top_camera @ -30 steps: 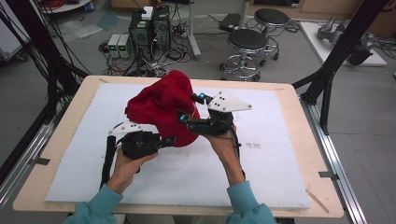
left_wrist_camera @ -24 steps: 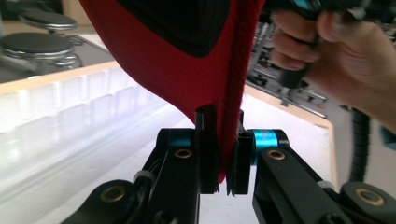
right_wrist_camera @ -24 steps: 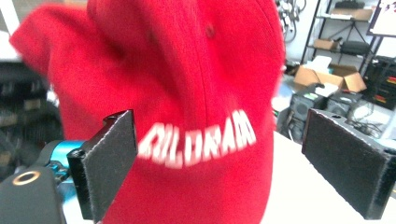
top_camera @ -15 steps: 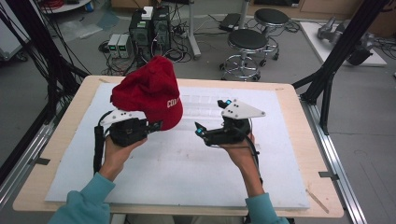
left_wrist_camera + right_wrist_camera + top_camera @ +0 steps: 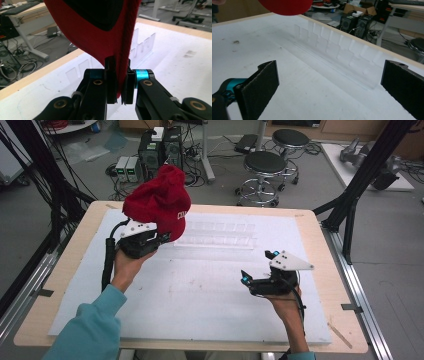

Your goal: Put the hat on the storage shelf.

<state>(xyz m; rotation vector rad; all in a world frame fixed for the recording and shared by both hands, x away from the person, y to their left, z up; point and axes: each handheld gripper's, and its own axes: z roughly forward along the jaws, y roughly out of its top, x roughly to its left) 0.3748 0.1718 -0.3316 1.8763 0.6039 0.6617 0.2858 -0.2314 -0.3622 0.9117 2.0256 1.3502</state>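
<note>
A red knit hat (image 5: pixel 159 202) with white lettering hangs in the air over the back left of the table. My left gripper (image 5: pixel 162 237) is shut on its lower edge; in the left gripper view the red fabric (image 5: pixel 100 30) is pinched between the two black jaws (image 5: pixel 119 62). My right gripper (image 5: pixel 257 267) hovers low over the right front of the white board. Its jaws have just been opening and now stand wide open (image 5: pixel 332 72) with nothing between them. The hat's rounded top (image 5: pixel 285 6) shows at the top of the right gripper view.
A clear plastic rack with several slots (image 5: pixel 215 235) lies across the back middle of the white foam board (image 5: pixel 200 290), which covers the wooden table (image 5: pixel 320 245). Stools (image 5: pixel 267 165) and computer boxes (image 5: pixel 150 152) stand on the floor beyond.
The right gripper has let go of the hat, opened, and swung right and down toward the front. The left gripper has carried the hat up and to the back left.
</note>
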